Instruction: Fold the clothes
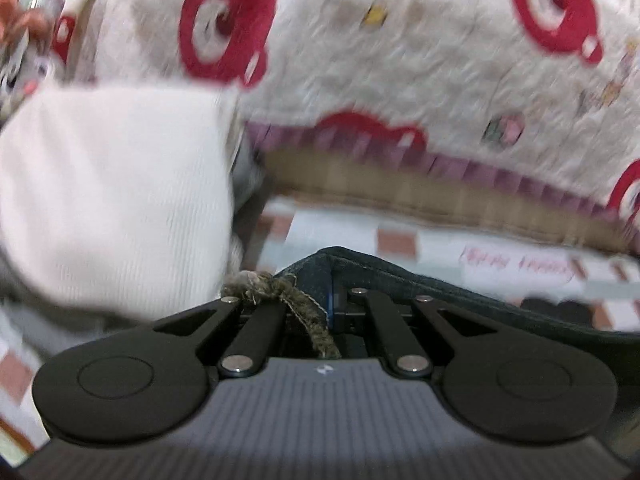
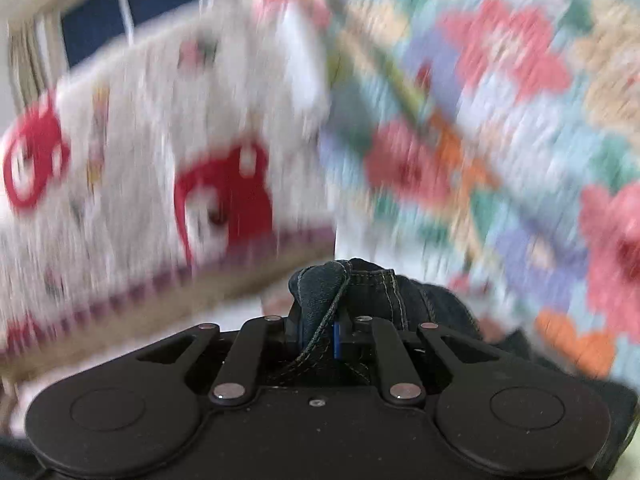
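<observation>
Black linkage arms and round pivot housings fill the bottom of both wrist views. Between the fingers of the left gripper (image 1: 330,300) a frayed, dark denim edge of the jeans (image 1: 440,292) is clamped, with a brownish fringe of loose threads draped over the left linkage; the jaws are fully clenched on the fabric. From there the denim is stretched off to the right as a dark band. In the right wrist view, a bunched, seamed fold of the same jeans (image 2: 360,288) is pinched in the right gripper (image 2: 328,332), whose jaws are drawn in tight around the cloth. No containers can be made out in either view. Behind the left gripper a white ribbed garment (image 1: 112,196) is seen at the left, beside a white blanket (image 1: 400,60) printed with red figures and edged in purple. A multicoloured floral cloth (image 2: 500,120) is seen, heavily blurred, at the right of the right wrist view.
</observation>
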`<state>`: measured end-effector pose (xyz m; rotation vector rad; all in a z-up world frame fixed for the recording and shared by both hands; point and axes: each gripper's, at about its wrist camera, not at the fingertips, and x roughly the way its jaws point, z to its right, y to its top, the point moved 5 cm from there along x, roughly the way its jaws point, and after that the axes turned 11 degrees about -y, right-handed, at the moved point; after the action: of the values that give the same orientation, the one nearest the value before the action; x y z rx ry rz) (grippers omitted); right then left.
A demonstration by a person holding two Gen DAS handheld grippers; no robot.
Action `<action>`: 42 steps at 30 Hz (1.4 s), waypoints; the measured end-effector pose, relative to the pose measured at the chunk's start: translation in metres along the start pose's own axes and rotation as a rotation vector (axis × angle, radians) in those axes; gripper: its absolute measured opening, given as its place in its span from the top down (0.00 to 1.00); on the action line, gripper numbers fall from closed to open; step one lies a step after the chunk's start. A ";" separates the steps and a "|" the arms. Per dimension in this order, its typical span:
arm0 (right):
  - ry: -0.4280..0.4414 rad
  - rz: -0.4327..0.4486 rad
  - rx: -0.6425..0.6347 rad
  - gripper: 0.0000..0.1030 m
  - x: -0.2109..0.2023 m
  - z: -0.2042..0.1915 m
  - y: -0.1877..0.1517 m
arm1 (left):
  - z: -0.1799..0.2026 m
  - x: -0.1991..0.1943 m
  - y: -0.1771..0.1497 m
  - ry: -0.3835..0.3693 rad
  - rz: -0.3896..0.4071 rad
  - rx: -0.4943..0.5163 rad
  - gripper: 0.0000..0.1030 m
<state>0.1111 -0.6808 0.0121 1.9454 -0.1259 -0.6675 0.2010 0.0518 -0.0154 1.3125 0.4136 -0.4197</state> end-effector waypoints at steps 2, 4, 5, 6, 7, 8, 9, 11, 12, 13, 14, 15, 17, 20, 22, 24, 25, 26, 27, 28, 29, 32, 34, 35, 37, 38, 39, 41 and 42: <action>0.015 -0.029 0.099 0.86 0.007 0.013 -0.006 | 0.011 -0.001 0.006 0.002 0.020 0.019 0.99; -0.039 -0.116 0.074 0.85 0.016 0.018 -0.022 | 0.020 0.000 0.005 0.002 0.032 0.026 0.99; -0.069 -0.157 0.057 0.85 0.019 0.020 -0.030 | 0.023 0.001 0.004 0.003 0.035 0.025 0.99; -0.039 -0.166 0.126 0.85 0.015 0.029 -0.030 | 0.023 0.001 0.001 0.004 0.029 0.005 0.99; 0.016 -0.140 0.234 0.85 0.005 0.043 -0.027 | 0.022 -0.001 -0.003 0.018 0.023 -0.013 0.99; 0.038 -0.110 0.309 0.85 -0.006 0.055 -0.028 | 0.020 -0.003 -0.008 0.030 0.022 -0.028 0.99; 0.017 -0.111 0.334 0.85 -0.013 0.062 -0.035 | 0.017 -0.007 -0.015 0.041 0.027 -0.045 0.99; -0.112 -0.242 0.215 0.83 -0.015 0.067 -0.066 | 0.008 -0.013 -0.031 0.051 0.021 -0.091 0.99; -0.183 -0.317 0.142 0.82 -0.016 0.070 -0.082 | 0.004 -0.014 -0.040 0.054 0.012 -0.115 0.99; -0.214 -0.373 0.119 0.79 -0.018 0.076 -0.096 | 0.000 -0.014 -0.048 0.062 -0.007 -0.134 0.99; -0.228 -0.422 0.120 0.79 -0.022 0.084 -0.108 | -0.005 -0.013 -0.057 0.070 -0.026 -0.153 0.99; -0.233 -0.442 0.158 0.68 -0.026 0.092 -0.115 | -0.009 -0.012 -0.065 0.078 -0.045 -0.173 0.99; -0.223 -0.450 0.257 0.62 -0.034 0.107 -0.120 | -0.016 -0.010 -0.078 0.085 -0.069 -0.210 0.99; -0.189 -0.417 0.225 0.58 -0.034 0.098 -0.107 | -0.022 -0.008 -0.089 0.086 -0.083 -0.247 0.99; -0.174 -0.382 0.115 0.53 -0.027 0.083 -0.096 | -0.022 -0.008 -0.090 0.087 -0.085 -0.243 0.99; -0.168 -0.334 0.049 0.43 -0.017 0.072 -0.079 | -0.020 -0.007 -0.089 0.086 -0.086 -0.232 0.99; -0.174 -0.328 0.046 0.40 -0.009 0.071 -0.072 | -0.018 -0.006 -0.087 0.087 -0.088 -0.214 0.99; -0.182 -0.330 0.052 0.39 0.001 0.071 -0.066 | -0.016 -0.005 -0.085 0.087 -0.090 -0.197 0.99; -0.190 -0.332 0.058 0.35 0.011 0.071 -0.060 | -0.014 -0.003 -0.082 0.088 -0.091 -0.179 0.99; -0.197 -0.335 0.064 0.29 0.021 0.070 -0.054 | -0.012 -0.002 -0.080 0.088 -0.093 -0.161 0.99; -0.213 -0.372 0.050 0.30 0.033 0.068 -0.051 | -0.010 -0.001 -0.077 0.089 -0.096 -0.140 0.99; -0.190 -0.474 -0.025 0.90 0.082 0.058 -0.039 | 0.002 0.011 -0.053 0.080 -0.107 -0.047 0.99; -0.098 -0.442 0.068 0.90 0.093 0.053 0.000 | 0.010 0.020 -0.025 0.069 -0.095 0.002 0.99; -0.050 -0.420 0.125 0.90 0.098 0.051 0.021 | 0.014 0.025 -0.011 0.065 -0.087 0.024 0.99; -0.031 -0.393 0.203 0.90 0.116 0.048 0.058 | 0.020 0.039 0.016 0.066 -0.056 0.049 0.99; -0.028 -0.381 0.238 0.90 0.126 0.047 0.075 | 0.023 0.046 0.029 0.067 -0.040 0.062 0.99; -0.047 -0.378 0.237 0.90 0.136 0.045 0.085 | 0.026 0.054 0.043 0.067 -0.024 0.074 0.99; -0.100 -0.407 0.214 0.90 0.162 0.038 0.093 | 0.031 0.072 0.063 0.066 -0.010 0.082 0.99; -0.124 -0.409 0.212 0.90 0.172 0.034 0.092 | 0.034 0.085 0.069 0.071 -0.012 0.085 0.99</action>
<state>0.2574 -0.8145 0.0130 2.1549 0.1359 -1.0804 0.3113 0.0274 0.0052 1.4115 0.4677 -0.4057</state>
